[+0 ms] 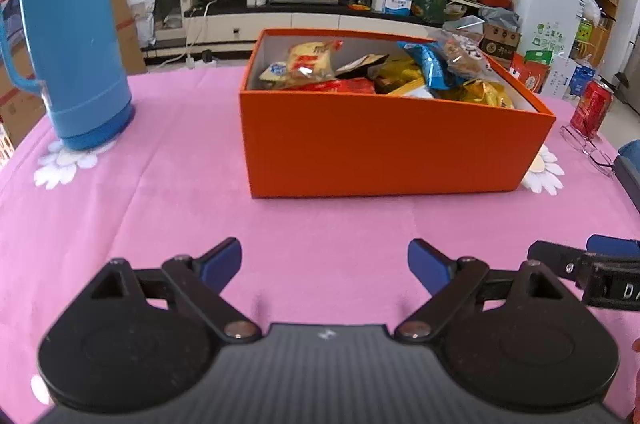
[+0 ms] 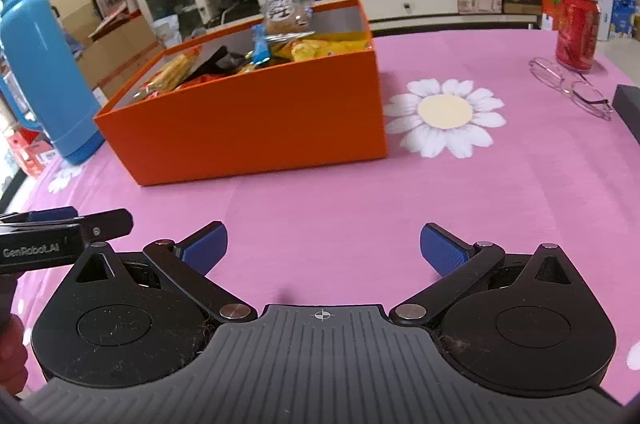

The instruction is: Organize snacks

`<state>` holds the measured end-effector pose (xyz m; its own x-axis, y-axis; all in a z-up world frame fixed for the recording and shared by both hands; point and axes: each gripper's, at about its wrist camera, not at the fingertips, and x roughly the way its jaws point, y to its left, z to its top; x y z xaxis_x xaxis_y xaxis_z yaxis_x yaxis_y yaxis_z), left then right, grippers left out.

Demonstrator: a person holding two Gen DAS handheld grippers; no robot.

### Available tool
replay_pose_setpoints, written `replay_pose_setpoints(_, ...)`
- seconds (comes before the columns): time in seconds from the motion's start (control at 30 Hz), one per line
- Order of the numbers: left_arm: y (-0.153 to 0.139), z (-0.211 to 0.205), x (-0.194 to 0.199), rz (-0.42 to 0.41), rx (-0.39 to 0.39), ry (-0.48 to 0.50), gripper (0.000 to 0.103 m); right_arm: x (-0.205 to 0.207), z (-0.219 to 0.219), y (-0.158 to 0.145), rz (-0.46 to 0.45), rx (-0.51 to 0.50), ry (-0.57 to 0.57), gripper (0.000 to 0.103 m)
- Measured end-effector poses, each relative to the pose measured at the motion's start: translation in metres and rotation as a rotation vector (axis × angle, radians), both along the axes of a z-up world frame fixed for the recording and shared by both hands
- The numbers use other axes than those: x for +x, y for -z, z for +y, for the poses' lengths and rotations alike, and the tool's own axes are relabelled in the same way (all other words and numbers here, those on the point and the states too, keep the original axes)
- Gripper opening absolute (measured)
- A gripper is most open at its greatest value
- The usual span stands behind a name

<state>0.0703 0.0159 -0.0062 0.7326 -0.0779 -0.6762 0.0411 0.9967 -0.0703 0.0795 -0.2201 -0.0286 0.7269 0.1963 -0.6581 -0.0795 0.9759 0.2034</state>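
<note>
We hold our left gripper [image 1: 325, 264] and right gripper [image 2: 323, 248] spread, empty, above the soft pink tablecloth [image 1: 160, 207]. The matte orange cardboard box [image 1: 384, 147] ahead brims with crinkly snack packets [image 1: 420, 71], perhaps foil.

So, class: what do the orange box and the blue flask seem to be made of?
Box: probably cardboard, matte; flat thin walls, crisp edges, pale inside. Flask: likely plastic, glossy; soft highlights, moulded handle.

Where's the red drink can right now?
The red drink can stands upright at the pink tablecloth's far right edge, beside the wire-framed glasses, right of the orange box.
</note>
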Motion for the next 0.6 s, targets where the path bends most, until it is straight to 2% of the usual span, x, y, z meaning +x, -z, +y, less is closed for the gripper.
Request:
replay_pose_setpoints(0.33, -0.0031, -0.0003, -0.003, -0.029, 0.028, -0.041, 0.09, -0.0001, 0.0016, 0.0006, 0.008, -0.001, 0.001, 0.093)
replay_pose_setpoints(0.6, -0.0042, -0.0025, -0.0021, -0.049, 0.041, -0.036, 0.089, 0.0004, -0.0014, 0.0018, 0.013, 0.002, 0.004, 0.093)
